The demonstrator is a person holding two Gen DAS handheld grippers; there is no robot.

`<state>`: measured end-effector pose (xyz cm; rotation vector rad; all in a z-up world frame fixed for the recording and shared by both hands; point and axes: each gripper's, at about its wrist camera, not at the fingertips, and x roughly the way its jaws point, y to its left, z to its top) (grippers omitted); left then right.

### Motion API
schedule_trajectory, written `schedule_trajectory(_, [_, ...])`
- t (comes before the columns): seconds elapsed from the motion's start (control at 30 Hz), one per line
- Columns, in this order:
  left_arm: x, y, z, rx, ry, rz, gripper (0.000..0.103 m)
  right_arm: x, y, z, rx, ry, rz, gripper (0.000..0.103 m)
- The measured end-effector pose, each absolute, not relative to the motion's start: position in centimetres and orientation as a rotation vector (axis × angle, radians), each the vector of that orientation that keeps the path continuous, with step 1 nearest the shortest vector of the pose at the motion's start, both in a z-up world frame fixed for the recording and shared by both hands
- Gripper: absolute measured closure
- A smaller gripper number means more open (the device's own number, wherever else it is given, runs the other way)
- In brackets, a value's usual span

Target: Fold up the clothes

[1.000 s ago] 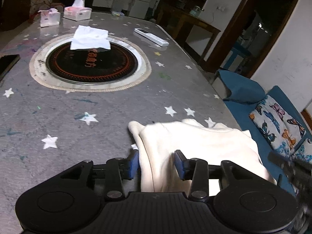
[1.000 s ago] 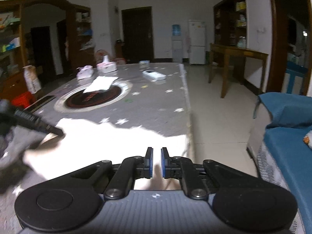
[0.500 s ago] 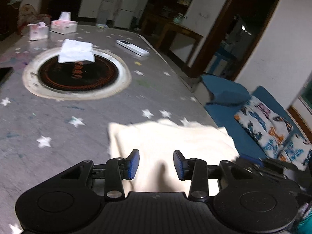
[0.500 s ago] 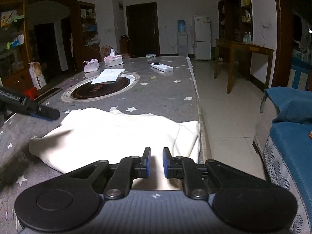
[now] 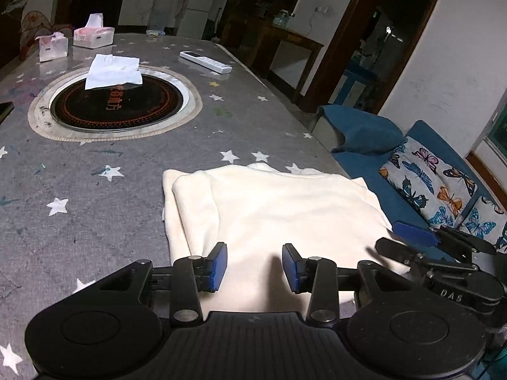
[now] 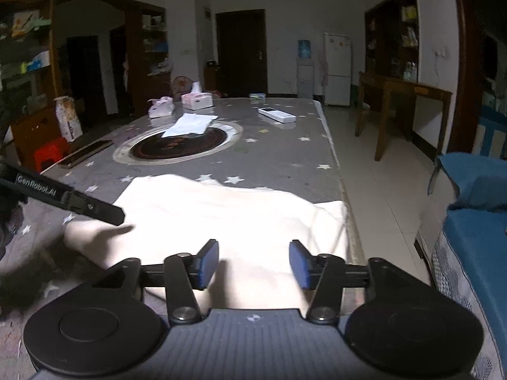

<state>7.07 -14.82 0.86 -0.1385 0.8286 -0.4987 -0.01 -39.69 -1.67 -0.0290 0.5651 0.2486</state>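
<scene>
Soft cream garment (image 5: 285, 209) (folded flat) on starred table (image 5: 95, 196).

One cream garment (image 5: 279, 209), lower centre; two tissue boxes (image 5: 93, 35) (image 5: 53, 47), upper left; one loose white tissue (image 5: 112, 71); one remote control (image 5: 205, 61), upper centre; two grippers (image 5: 254, 266) (image 6: 253, 264).

The right gripper (image 6: 253, 264), jaws just opened, is held over the folded cream garment (image 6: 221, 215), nothing gripped.
</scene>
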Motion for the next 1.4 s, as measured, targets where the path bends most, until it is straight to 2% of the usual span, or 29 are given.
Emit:
schedule_trajectory(0.2, [6.3,-15.0,0.6,-0.098,0.819,-0.483,0.061,-0.2,-38.9,-2.5,-0.045,0.596,0.247,0.048])
schedule_trajectory(0.43, [5.4,-14.9,0.8,-0.074,0.801,-0.460,0.052,-0.9,-37.9,-2.2,-0.065,0.585,0.253,0.026])
schedule_trajectory(0.6, [4.7,-14.8,0.5,-0.037,0.795,-0.431,0.048,-1.2,-37.2,-2.6,-0.097,0.600,0.248,0.021])
schedule_trajectory(0.8, [4.6,-14.6,-0.1,-0.031,0.806,-0.414,0.047,-1.3,-36.7,-2.9,-0.114,0.609,0.240,0.018])
schedule_trajectory(0.97, [4.1,-14.4,0.3,-0.038,0.803,-0.413,0.046,-1.6,-36.6,-2.5,-0.104,0.603,0.242,0.010])
schedule_trajectory(1.13, [3.1,-14.1,0.7,-0.049,0.795,-0.420,0.040,-2.3,-36.3,-2.2,-0.102,0.597,0.241,0.001])
schedule_trajectory(1.4, [1.5,-13.7,1.1,-0.057,0.785,-0.424,0.026,-3.3,-35.7,-1.7,-0.105,0.585,0.226,0.000])
